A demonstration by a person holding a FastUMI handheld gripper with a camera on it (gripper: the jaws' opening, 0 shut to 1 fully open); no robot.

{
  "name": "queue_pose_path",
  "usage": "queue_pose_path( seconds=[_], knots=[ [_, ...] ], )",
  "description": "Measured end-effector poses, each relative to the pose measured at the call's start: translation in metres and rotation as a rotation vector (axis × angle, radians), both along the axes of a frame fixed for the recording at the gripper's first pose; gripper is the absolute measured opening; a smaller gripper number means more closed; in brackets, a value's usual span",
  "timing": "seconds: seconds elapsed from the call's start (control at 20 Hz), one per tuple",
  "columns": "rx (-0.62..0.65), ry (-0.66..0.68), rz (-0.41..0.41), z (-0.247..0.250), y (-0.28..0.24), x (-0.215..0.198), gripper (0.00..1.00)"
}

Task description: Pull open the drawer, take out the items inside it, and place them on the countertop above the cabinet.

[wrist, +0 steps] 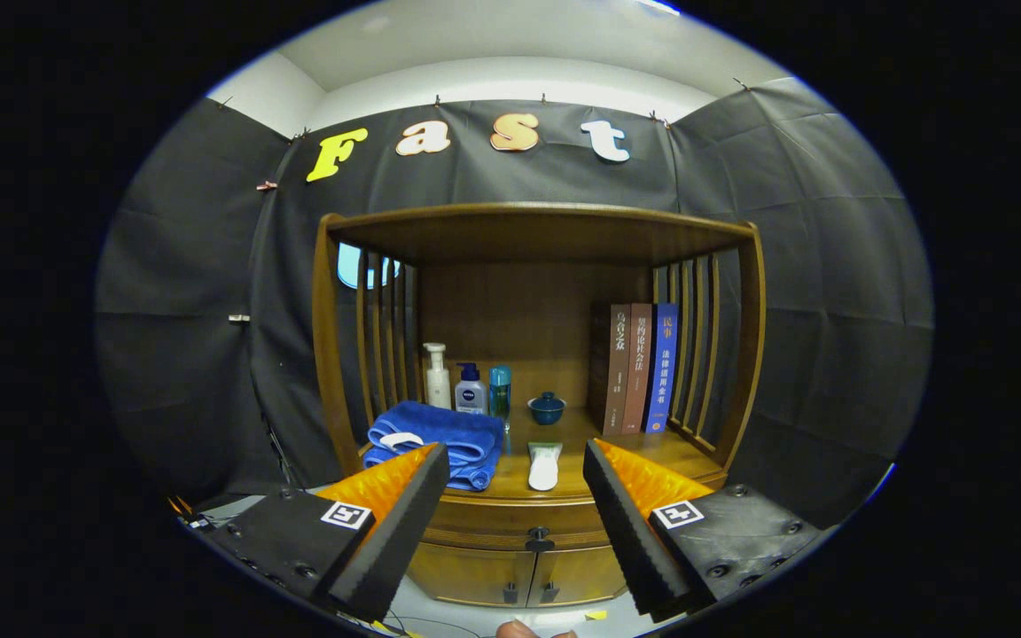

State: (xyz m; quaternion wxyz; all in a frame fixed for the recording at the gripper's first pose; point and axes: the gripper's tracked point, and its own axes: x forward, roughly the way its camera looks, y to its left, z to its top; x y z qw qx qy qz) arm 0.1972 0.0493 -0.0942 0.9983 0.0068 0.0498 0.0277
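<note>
Between the spread fingers of the tongs [515,496], which hold nothing, sits the closed drawer [510,518] with its dark knob [539,535]; on the bench [661,452] above lie a blue towel [440,439] and a white tube [544,465]. This fits either items already out and drawer shut, or contents unseen; any pull should be straight along the runners; beyond stand bottles [470,390] and books [639,368].

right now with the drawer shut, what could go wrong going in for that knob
1. The gripper is open with nothing between its fingers, and the small dark drawer knob is a narrow target, so the fingers may slip off it.
2. The folded blue towel and the white tube lie near the front edge of the wooden countertop, leaving little room to set items down.
</note>
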Motion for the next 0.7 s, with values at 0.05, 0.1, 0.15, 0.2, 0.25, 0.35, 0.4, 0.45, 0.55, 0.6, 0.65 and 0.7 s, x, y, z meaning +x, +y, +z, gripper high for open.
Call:
queue_pose_path(
  seconds=[0.05, 0.1, 0.15, 0.2, 0.25, 0.35, 0.4, 0.45, 0.55, 0.6, 0.65, 0.7],
  knots=[
    [-0.015, -0.007, -0.002, 0.008, -0.002, -0.005, 0.99],
    [-0.029, -0.014, -0.004, 0.016, -0.005, -0.01, 0.99],
    [-0.037, -0.018, -0.009, 0.024, -0.006, -0.017, 0.99],
    [-0.032, -0.021, -0.008, 0.032, -0.005, -0.023, 1.0],
    [-0.029, -0.021, -0.007, 0.039, -0.005, -0.028, 0.99],
    [-0.03, -0.022, -0.008, 0.054, -0.008, -0.043, 0.99],
    [-0.031, -0.026, -0.009, 0.061, -0.009, -0.051, 0.99],
    [-0.028, -0.034, -0.011, 0.069, -0.01, -0.059, 0.99],
    [-0.005, -0.046, -0.007, 0.08, -0.007, -0.076, 1.0],
    [0.009, -0.051, -0.003, 0.083, -0.006, -0.086, 1.0],
    [0.019, -0.054, 0.0, 0.086, -0.004, -0.094, 0.99],
    [0.025, -0.058, 0.005, 0.088, -0.002, -0.102, 0.99]
  ],
)
